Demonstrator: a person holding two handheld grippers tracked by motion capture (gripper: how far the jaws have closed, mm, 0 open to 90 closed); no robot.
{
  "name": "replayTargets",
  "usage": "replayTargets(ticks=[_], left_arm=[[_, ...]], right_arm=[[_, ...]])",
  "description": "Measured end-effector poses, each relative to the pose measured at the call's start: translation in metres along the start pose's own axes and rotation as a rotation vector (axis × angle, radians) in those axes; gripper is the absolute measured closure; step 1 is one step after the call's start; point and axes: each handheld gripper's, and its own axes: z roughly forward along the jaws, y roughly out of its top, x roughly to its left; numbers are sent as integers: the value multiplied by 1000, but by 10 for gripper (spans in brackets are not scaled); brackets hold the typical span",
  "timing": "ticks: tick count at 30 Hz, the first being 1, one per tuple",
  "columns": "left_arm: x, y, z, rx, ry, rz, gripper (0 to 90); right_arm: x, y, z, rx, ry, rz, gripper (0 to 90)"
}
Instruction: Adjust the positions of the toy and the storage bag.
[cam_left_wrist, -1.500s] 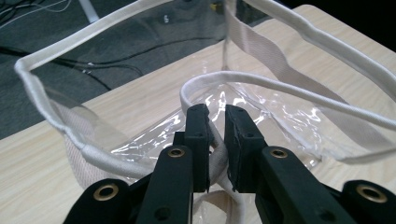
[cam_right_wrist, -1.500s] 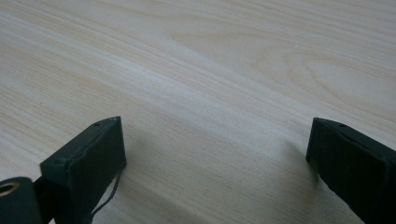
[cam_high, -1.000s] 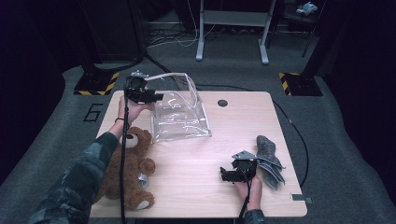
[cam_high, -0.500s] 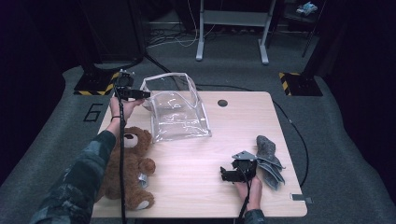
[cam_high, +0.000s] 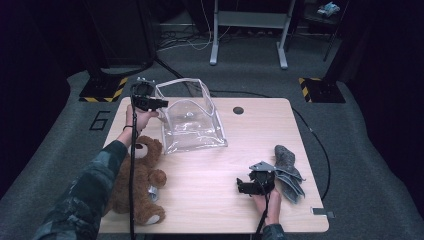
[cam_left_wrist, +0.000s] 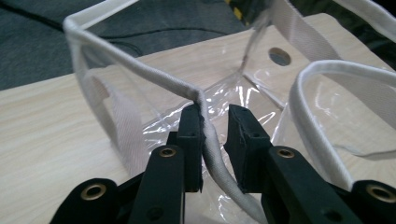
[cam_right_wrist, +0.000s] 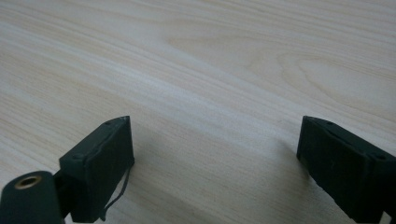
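Left hand-held gripper, jaws just closing, not yet pinching bag rim; right hand-held gripper spread over counter. Next: clamp, lift rim

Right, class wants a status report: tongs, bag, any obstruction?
Left tongs just closing around clear bag rim, not yet clamped. Right tongs open over bare table. Nothing in the way.

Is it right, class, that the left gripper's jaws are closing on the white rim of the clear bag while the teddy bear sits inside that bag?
Not quite. The high view shows the teddy bear lying on the table, outside the clear bag. The left gripper has its jaws around the bag's white rim.
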Motion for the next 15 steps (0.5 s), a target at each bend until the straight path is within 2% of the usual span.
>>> replayTargets(ticks=[4, 7, 12, 15], left_arm=[[-10, 0, 2, 1, -31, 36, 764], [-14, -1, 2, 3, -44, 38, 765], [-22, -3, 3, 5, -77, 45, 764], [-23, -3, 2, 12, -66, 66, 729]], right_arm=[[-3, 11, -6, -22, 7, 26, 111], [-5, 27, -15, -40, 17, 22, 115], [-7, 70, -32, -78, 27, 4, 123], [-9, 96, -36, -96, 44, 0, 125]])
